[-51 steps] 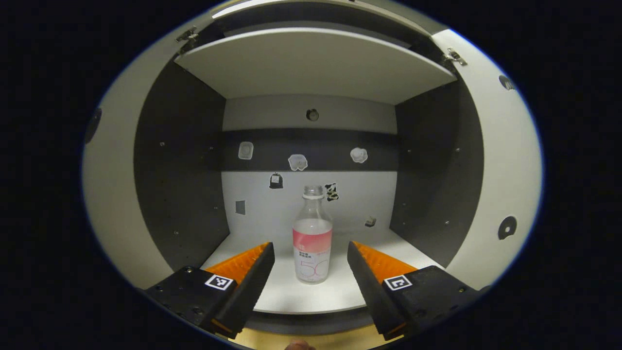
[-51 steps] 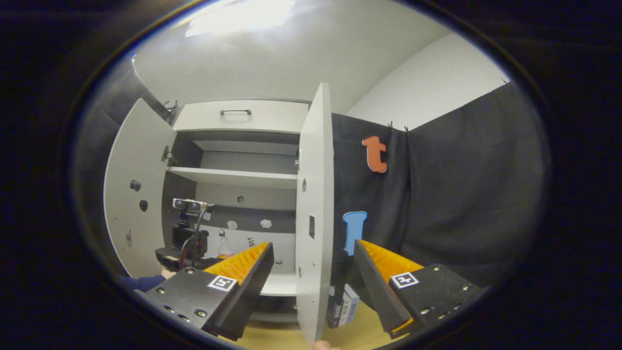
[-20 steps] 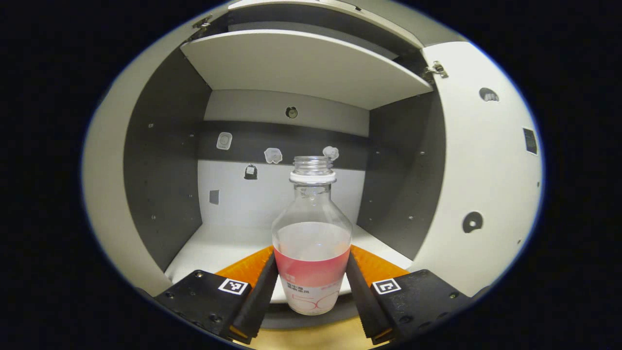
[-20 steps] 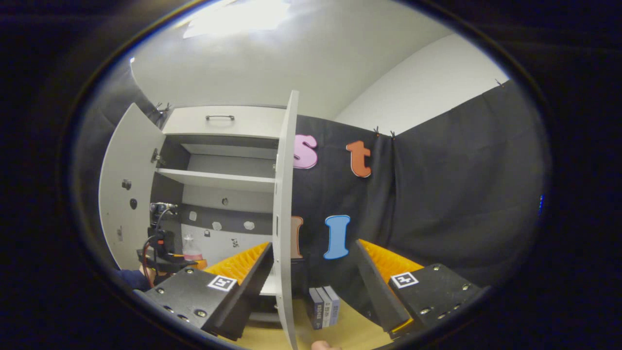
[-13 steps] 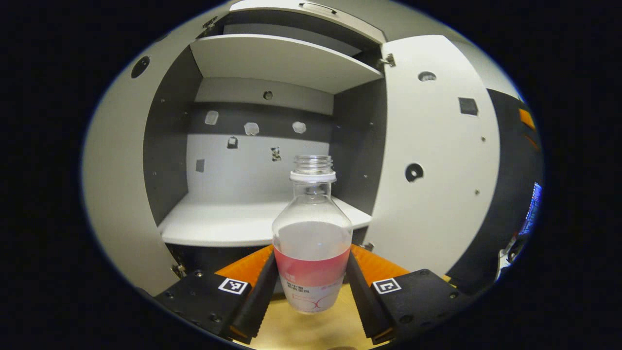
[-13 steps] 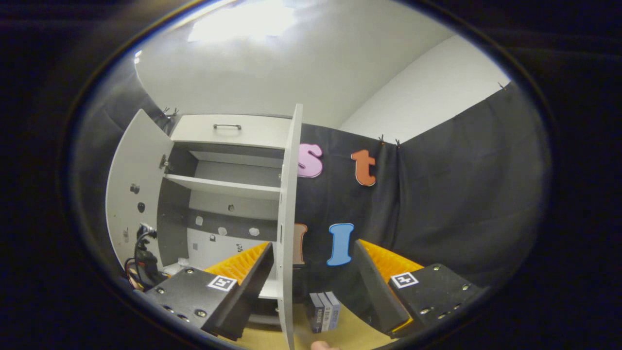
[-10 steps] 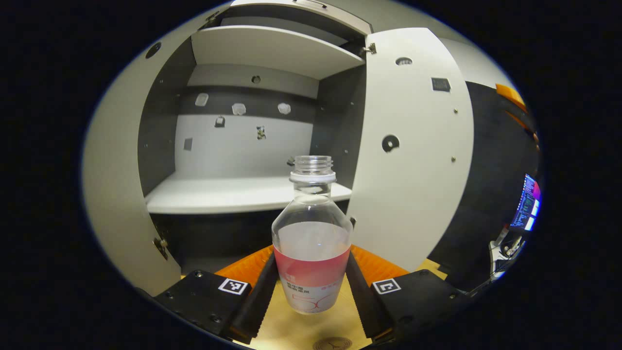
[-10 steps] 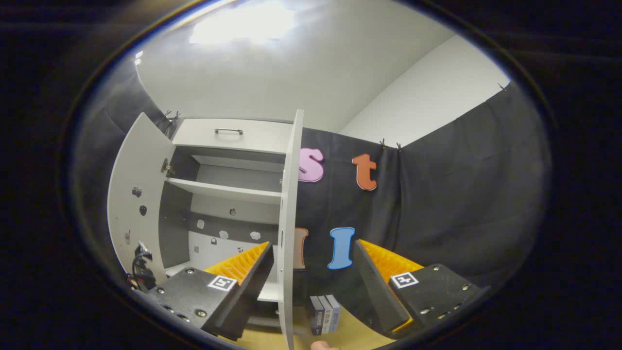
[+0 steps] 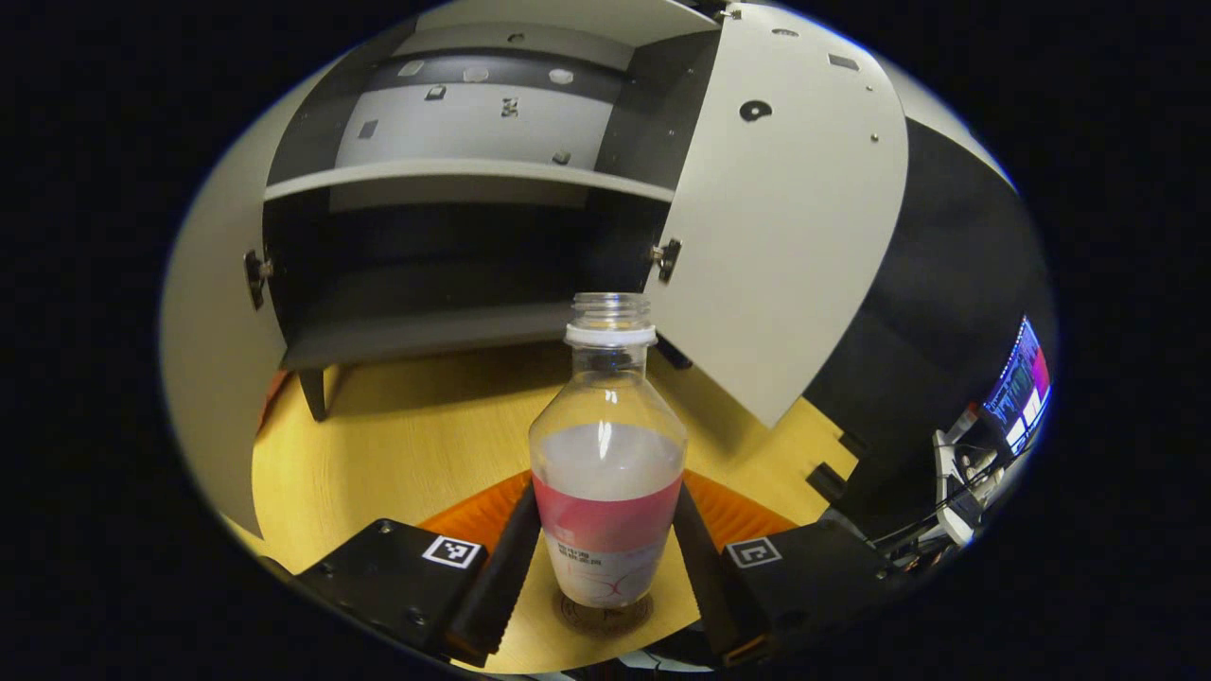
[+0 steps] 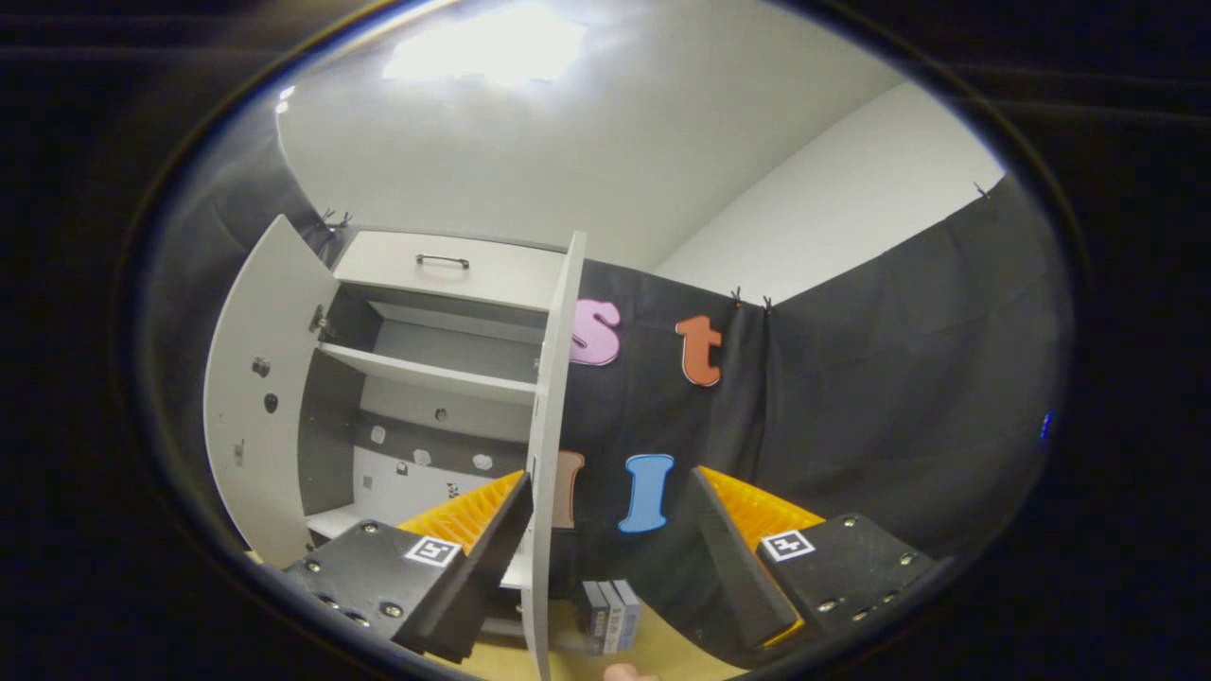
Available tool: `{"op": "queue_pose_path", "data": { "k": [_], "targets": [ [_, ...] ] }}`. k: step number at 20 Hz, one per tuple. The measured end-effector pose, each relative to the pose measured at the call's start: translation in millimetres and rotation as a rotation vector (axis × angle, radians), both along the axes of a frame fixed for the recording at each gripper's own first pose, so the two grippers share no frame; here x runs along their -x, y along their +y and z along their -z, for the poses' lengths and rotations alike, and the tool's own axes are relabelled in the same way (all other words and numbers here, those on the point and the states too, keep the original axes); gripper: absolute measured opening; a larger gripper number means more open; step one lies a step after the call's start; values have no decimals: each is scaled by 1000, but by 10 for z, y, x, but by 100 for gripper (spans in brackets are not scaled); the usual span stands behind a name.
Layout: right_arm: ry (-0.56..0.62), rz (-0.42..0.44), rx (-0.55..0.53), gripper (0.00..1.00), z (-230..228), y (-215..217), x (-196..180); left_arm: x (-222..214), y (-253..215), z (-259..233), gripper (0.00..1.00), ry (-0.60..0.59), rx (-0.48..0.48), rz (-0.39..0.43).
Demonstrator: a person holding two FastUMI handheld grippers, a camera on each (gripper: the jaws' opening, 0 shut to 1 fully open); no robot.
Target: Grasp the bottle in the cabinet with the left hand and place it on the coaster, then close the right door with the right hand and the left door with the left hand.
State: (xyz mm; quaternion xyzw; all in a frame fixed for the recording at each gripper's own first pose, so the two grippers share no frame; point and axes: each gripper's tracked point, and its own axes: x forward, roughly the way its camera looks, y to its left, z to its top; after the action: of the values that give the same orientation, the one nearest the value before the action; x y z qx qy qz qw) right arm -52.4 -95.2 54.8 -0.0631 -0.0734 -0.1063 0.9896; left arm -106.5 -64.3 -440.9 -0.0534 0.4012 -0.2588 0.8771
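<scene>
Left claw (image 9: 605, 539): clamped on the bottle (image 9: 607, 463), over the coaster (image 9: 604, 613)
Right claw (image 10: 610, 530): fingers wide apart, holding nothing

White ceiling (image 10: 587, 151), black cloth wall (image 10: 880, 397)

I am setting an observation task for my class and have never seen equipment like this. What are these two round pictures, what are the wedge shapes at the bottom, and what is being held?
A person holds a two-finger gripper in each hand, and each carries a fisheye camera looking along its own fingers, the wedges at the bottom. In the left gripper view, the left gripper is shut on a clear, uncapped bottle, just over a round coaster on the yellow table; whether it touches is unclear. Behind stands the open cabinet. In the right gripper view, the right gripper is open and empty, facing the right door edge-on, with small boxes on the table.
</scene>
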Motion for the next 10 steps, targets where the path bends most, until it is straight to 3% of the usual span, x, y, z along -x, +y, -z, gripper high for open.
{"op": "queue_pose_path", "data": {
  "k": [2,5,10],
  "targets": [
    [3,12,6,96,-9,-34,23,106,28,174,82,41,-15,-6],
    [4,27,17,99,-19,-72,70,197,12,328,82,70,-7,-24],
    [8,32,17,96,-28,-92,92,229,-63,514,80,36,-27,-46]
  ]
}}
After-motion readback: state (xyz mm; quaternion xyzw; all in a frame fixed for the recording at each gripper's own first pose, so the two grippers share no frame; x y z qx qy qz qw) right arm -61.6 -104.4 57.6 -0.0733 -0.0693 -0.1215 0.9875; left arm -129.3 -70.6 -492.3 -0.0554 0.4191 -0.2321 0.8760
